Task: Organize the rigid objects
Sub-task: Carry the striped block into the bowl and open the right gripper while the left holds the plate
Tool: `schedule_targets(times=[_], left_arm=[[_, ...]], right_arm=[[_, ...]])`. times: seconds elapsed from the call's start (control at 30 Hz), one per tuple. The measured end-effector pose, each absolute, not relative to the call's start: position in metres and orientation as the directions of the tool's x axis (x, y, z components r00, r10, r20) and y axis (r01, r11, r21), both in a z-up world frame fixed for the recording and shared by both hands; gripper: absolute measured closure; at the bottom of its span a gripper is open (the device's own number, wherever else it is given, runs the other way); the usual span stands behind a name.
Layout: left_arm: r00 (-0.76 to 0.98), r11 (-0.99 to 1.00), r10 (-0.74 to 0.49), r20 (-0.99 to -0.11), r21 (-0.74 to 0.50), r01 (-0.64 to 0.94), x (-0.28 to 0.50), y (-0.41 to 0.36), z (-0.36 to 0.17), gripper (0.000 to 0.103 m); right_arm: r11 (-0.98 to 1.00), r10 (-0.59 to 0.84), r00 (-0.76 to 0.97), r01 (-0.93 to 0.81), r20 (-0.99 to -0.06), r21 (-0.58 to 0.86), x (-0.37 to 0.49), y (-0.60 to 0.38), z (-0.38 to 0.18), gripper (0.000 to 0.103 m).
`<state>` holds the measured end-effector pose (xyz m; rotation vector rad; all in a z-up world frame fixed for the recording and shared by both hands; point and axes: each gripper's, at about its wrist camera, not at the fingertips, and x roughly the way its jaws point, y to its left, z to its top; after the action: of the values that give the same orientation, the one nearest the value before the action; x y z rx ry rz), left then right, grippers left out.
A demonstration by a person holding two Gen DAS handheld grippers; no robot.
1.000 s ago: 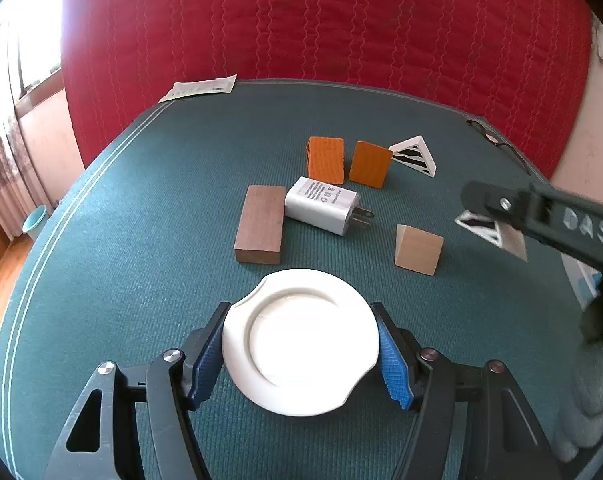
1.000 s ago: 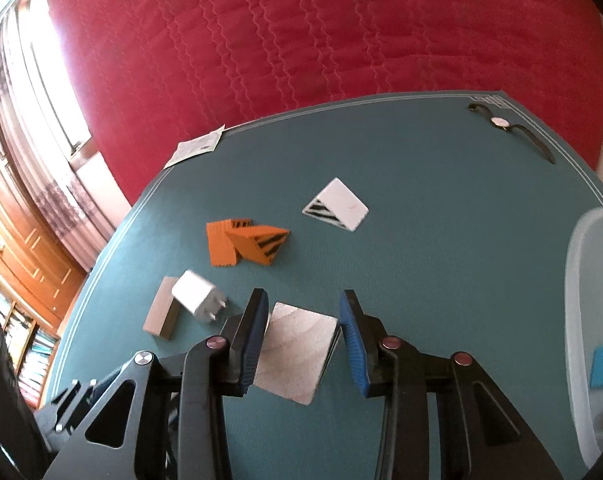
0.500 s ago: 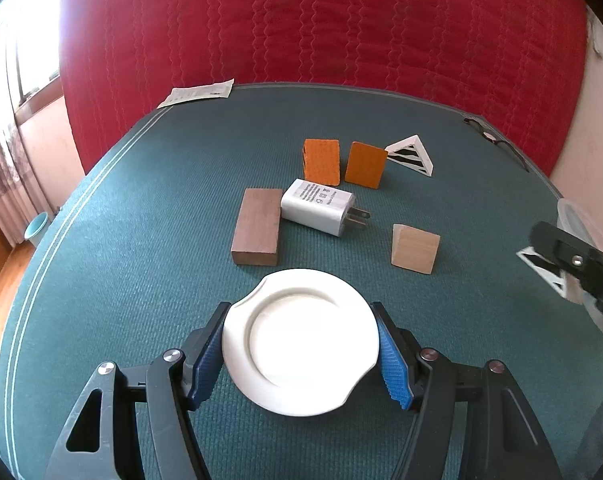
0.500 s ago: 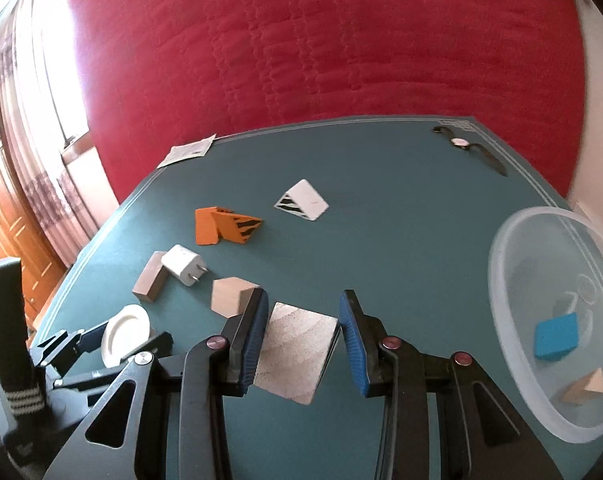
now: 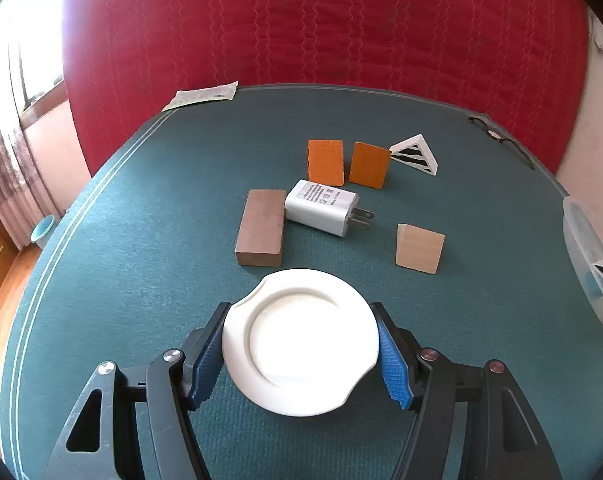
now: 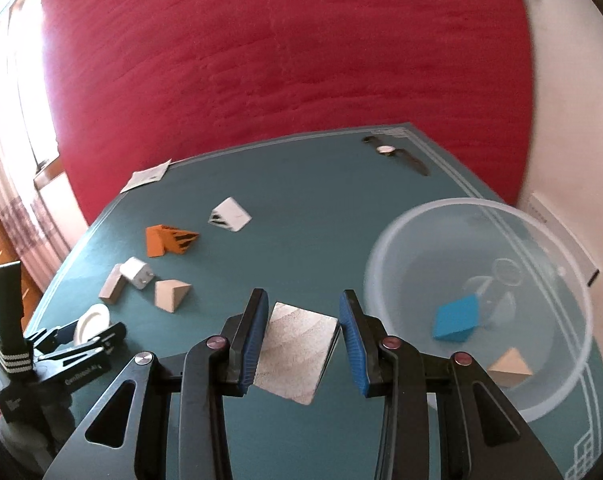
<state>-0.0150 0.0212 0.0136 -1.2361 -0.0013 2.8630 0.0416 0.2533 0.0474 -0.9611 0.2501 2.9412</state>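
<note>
The table point(image 5: 141, 240) wears teal cloth with pale double lines along its edge, against a quilted red backdrop point(image 5: 321, 20). Between the left gripper's point(image 5: 301, 350) blue pads sits a plain white disc point(image 5: 301, 344). Beyond it lie a dark brown block point(image 5: 261, 232), a white charger point(image 5: 321, 206) with grey print, two orange blocks point(image 5: 326, 161), a pale tan block point(image 5: 419, 248), and a white wedge point(image 5: 415, 154) with black stripes. The right gripper's point(image 6: 304, 340) blue pads flank a pale wood-grained block point(image 6: 295, 354). To their right, a clear bowl point(image 6: 561, 248) shows a blue block point(image 6: 457, 322) and a tan wedge point(image 6: 509, 368).
</note>
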Motion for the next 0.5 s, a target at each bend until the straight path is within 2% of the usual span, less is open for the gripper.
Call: schedule_targets(times=[0.5], left_arm=[[-0.694,-0.999,-0.031,-0.719,0.027,0.017,-0.011,0.024,0.015,0.033]], right_arm=[[-0.954,0.164,-0.805,-0.276,-0.570,0.115,0.074,0.331,0.053,0.065]])
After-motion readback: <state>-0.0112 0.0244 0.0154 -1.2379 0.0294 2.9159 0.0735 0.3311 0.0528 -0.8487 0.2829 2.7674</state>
